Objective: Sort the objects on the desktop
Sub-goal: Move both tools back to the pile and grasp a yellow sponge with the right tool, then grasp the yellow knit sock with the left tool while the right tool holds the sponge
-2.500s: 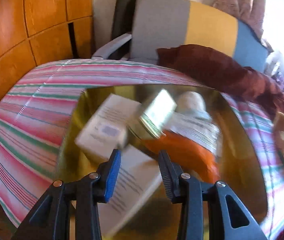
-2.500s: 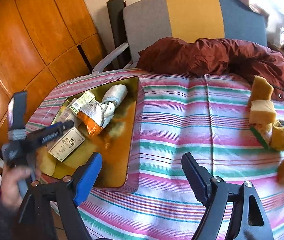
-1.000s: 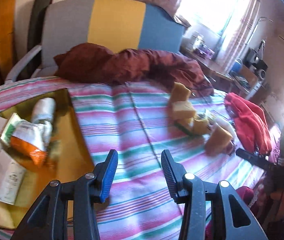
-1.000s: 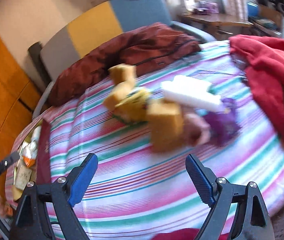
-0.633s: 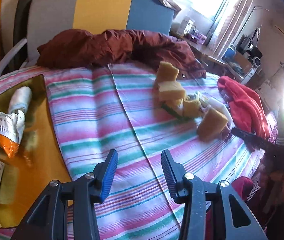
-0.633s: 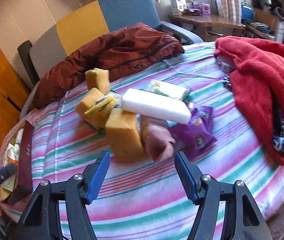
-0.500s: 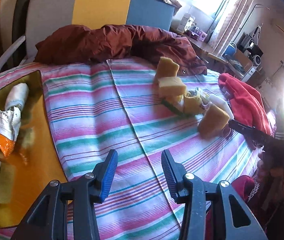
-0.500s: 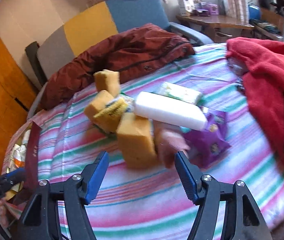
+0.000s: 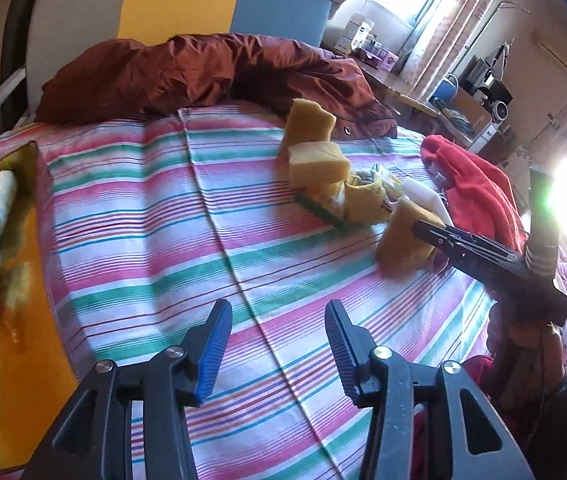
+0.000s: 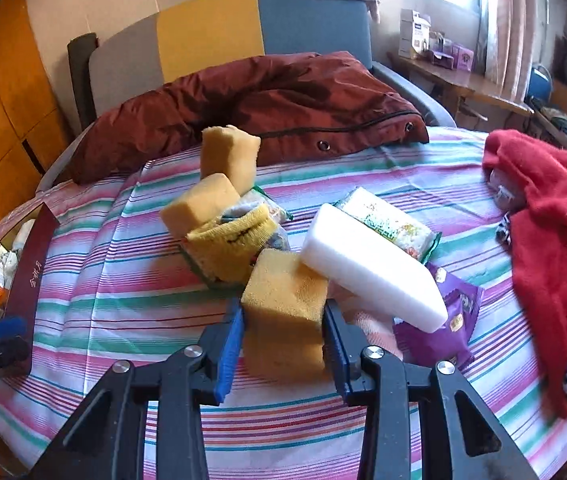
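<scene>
Sponge first: a yellow-tan rectangular foam sponge block [image 10: 283,312] sits at the near edge of the pile of mixed objects on the pink, green and white striped cloth [image 10: 123,304], and the right gripper [image 10: 283,340] has just closed on it, its blue-padded jaws pressing both flanks. The block stands nearest that hand, so it is the easy first pick. Leaning on the block's far top corner is a long white foam bar [image 10: 371,268], which will likely slip once the block lifts. Behind the block lie a yellow knitted sock-like cloth [image 10: 231,248], two more tan sponges [image 10: 199,204], a green-printed snack packet [image 10: 391,224] and, just right of the block, a purple foil packet [image 10: 443,328]. A red fleece garment [image 10: 555,240] lies well to the right of the block and a dark red padded jacket [image 10: 267,108] beyond it.

The left gripper [image 9: 277,344] hovers over bare cloth well to the left of the block, its jaws having just widened a little with nothing between them, probably waiting its turn. Further left of the block, a gold-lined tray with a maroon wall [image 10: 31,256] already holds packets and boxes, though glare blurs its contents; it looks like the sorting destination.
</scene>
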The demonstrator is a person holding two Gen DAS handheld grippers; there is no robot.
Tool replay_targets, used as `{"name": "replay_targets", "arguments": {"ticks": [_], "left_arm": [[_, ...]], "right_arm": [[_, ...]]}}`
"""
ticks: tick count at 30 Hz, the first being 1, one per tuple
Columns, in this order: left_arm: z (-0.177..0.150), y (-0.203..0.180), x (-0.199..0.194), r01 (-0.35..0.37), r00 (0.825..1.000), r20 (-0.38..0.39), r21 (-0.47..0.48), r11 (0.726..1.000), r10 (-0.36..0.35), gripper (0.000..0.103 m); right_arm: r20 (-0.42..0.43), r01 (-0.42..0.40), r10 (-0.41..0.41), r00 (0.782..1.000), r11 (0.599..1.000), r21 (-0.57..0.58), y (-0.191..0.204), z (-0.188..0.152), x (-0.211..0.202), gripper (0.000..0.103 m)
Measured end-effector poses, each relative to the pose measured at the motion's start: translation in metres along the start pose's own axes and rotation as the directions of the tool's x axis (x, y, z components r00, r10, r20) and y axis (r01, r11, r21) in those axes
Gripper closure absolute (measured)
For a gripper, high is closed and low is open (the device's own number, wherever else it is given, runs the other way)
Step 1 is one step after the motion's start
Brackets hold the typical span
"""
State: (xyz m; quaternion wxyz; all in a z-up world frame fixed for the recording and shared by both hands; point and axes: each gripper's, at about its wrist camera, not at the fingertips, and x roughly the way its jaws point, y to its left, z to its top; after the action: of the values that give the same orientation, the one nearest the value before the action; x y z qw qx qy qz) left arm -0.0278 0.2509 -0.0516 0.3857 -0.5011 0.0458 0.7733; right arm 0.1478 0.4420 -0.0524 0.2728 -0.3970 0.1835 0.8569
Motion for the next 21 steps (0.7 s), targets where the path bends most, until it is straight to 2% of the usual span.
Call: {"name": "replay_targets", "arguments": {"ticks": [2,5,8,10,17,21], "left_arm": [[0.003,-0.002,0.007,0.026,1.000,-0.016,-0.010,1.000,-0.026,0.054],[0.011,-0.008,0.016,0.048,0.998,-0.033,-0.015,0.999,-0.049,0.054],[0.020,-0.019,0.024,0.073,0.997,-0.035,0.011,0.997,-0.072,0.054],[0.027,-0.029,0.030,0.088,0.996,-0.034,0.039,0.995,-0.087,0.054],[0.050,-0.062,0.063,0.124,0.991,-0.054,0.103,0.987,-0.119,0.056],[0.061,-0.077,0.082,0.126,0.991,-0.056,0.129,0.984,-0.120,0.055]], "right_arm": [[0.005,0.001,-0.001,1.000,1.000,0.006,-0.003,-0.001,-0.003,0.065],[0.024,-0.041,0.041,0.999,0.999,0.006,-0.006,-0.002,-0.012,0.065],[0.060,-0.098,0.096,0.994,0.995,0.020,-0.010,-0.002,-0.024,0.065],[0.096,-0.097,0.093,0.991,0.995,0.039,-0.014,-0.001,-0.033,0.065],[0.262,-0.186,0.139,0.955,0.969,0.163,-0.042,0.003,-0.065,0.065],[0.308,-0.205,0.136,0.942,0.957,0.206,-0.055,0.004,-0.073,0.065]]}}
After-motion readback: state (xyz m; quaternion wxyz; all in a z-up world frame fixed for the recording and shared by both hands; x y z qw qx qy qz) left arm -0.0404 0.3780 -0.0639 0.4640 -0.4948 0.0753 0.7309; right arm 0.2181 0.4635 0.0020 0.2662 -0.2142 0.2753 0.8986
